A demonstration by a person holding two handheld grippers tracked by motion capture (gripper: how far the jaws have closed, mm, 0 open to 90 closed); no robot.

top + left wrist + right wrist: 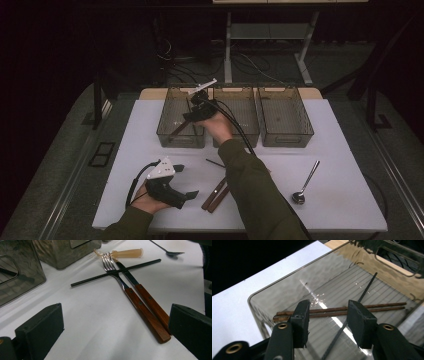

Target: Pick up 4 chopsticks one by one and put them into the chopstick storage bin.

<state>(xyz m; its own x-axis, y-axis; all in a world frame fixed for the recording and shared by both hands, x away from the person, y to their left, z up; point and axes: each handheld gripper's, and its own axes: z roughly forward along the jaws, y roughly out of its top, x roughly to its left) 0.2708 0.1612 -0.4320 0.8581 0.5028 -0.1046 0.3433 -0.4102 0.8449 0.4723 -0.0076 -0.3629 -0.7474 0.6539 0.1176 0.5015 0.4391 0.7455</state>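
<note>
Two claws are seen, both with jaws apart and nothing gripped. The right claw (194, 111) is held over the left bin (166, 131) of three smoked-plastic bins at the far side of the table (345, 200). In the right gripper view its jaws stand roughly half open, with only the bin floor between them. A pair of brown chopsticks (374, 307) is seen lying flat on that bin's ribbed floor, side by side and touching. A single black chopstick (366, 290) is laid across them at an angle, reaching toward the far wall. Contact between jaws and chopsticks is not seen; the claw looks raised above them.

The left claw (186, 181) is held low near the front left of the table, jaws wide open, nothing held. Ahead of it, on the table, a wood-handled fork (130, 293) and a wood-handled knife (146, 296) are laid side by side, handles nearly touching. A second black chopstick (116, 272) is rested across the fork tines and knife blade. A pale plastic-handled utensil (127, 253) is lying just beyond the fork tips; its type cannot be told. A metal spoon (306, 184) is lying well apart, toward the front right of the table.
</note>
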